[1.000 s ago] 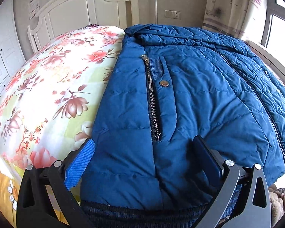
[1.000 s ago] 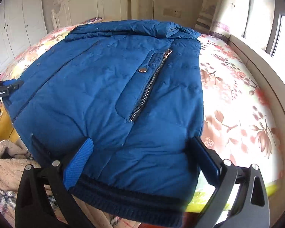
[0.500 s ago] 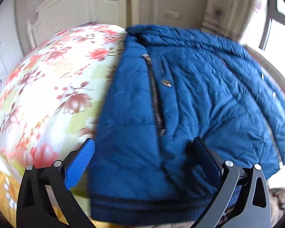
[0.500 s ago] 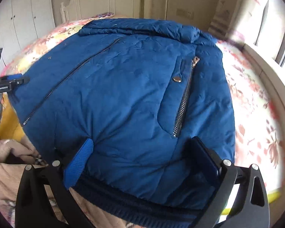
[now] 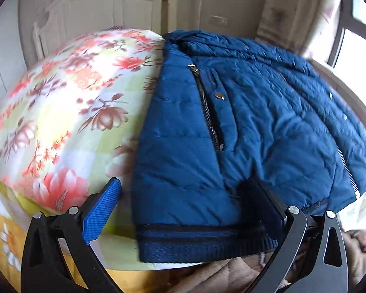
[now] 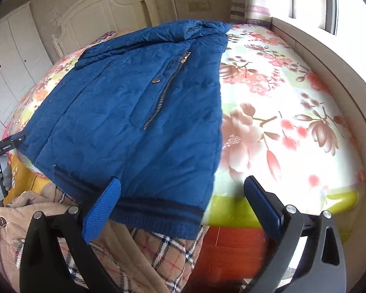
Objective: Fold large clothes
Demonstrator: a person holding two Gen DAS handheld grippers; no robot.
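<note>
Lying flat on a floral bed (image 6: 280, 112), a blue padded jacket (image 5: 231, 127) stretches from its collar near the white headboard (image 6: 114, 7) down to its ribbed hem (image 5: 202, 241), which hangs a little over the bed's foot edge. The left gripper (image 5: 183, 210) hovers at that hem, jaws wide, with one corner of the hem between its fingers but not pinched. The right gripper (image 6: 183, 207) hovers at the hem's other corner, jaws wide too, empty; one finger sits over the jacket, the other beside it over bare bedding. A tan plaid garment (image 6: 139, 256) lies heaped just below the hem. The jacket looks soft, puffy and light, likely slippery on its quilted shell and springy when folded. The knit hem looks the firmest, least slick place to take hold, one corner for each gripper. Its slanted pocket zips (image 6: 163, 92) may stiffen any crease crossing them.
</note>
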